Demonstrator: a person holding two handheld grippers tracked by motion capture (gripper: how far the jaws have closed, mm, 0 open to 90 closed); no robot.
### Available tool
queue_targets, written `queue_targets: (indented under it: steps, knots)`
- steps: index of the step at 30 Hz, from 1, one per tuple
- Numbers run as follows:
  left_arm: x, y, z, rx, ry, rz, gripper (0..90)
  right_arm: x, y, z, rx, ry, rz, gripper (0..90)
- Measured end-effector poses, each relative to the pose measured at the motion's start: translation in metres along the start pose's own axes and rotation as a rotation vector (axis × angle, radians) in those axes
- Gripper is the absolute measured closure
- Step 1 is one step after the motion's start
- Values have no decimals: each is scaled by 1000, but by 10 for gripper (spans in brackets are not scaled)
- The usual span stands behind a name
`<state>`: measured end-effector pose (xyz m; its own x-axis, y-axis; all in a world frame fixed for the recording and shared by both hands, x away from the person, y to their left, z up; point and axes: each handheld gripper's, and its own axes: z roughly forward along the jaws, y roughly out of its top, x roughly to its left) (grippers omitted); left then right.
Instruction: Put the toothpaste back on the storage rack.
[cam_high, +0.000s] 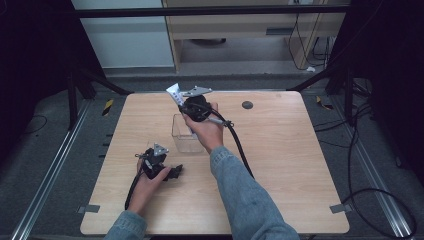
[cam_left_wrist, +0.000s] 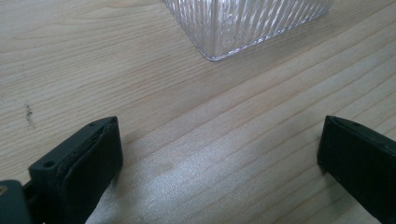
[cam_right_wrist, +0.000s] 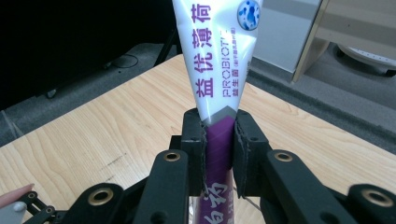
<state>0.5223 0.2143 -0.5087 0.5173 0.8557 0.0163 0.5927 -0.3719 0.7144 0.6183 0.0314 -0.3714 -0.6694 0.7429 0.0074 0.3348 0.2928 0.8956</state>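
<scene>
Two grippers | right gripper (cam_right_wrist: 219, 140) fingers clamp toothpaste tube (cam_right_wrist: 219, 60) (above clear box (cam_high: 186, 134)) | left gripper (cam_left_wrist: 219, 154) fingers wide, empty

A light wooden desk (cam_high: 280, 150) fills the middle of the high view, carrying a clear ribbed plastic container (cam_high: 184, 134) left of centre, a small dark round spot (cam_high: 247, 105) near its far edge, and the left tool (cam_high: 176, 172) resting at lower left.

A lab or test room is showing here: a bare wooden table (cam_high: 280, 150) is standing on grey carpet (cam_high: 45, 150) inside a black metal frame (cam_high: 210, 11), cables (cam_high: 370, 190) are trailing right, and office cabinets (cam_high: 250, 25) are standing far behind.
</scene>
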Motion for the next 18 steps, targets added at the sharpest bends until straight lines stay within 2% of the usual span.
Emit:
queue_targets:
  steps: [18]
  knots:
    - [0,0,0,0,0,0,0,6,-6,0,20,13,-26,768]
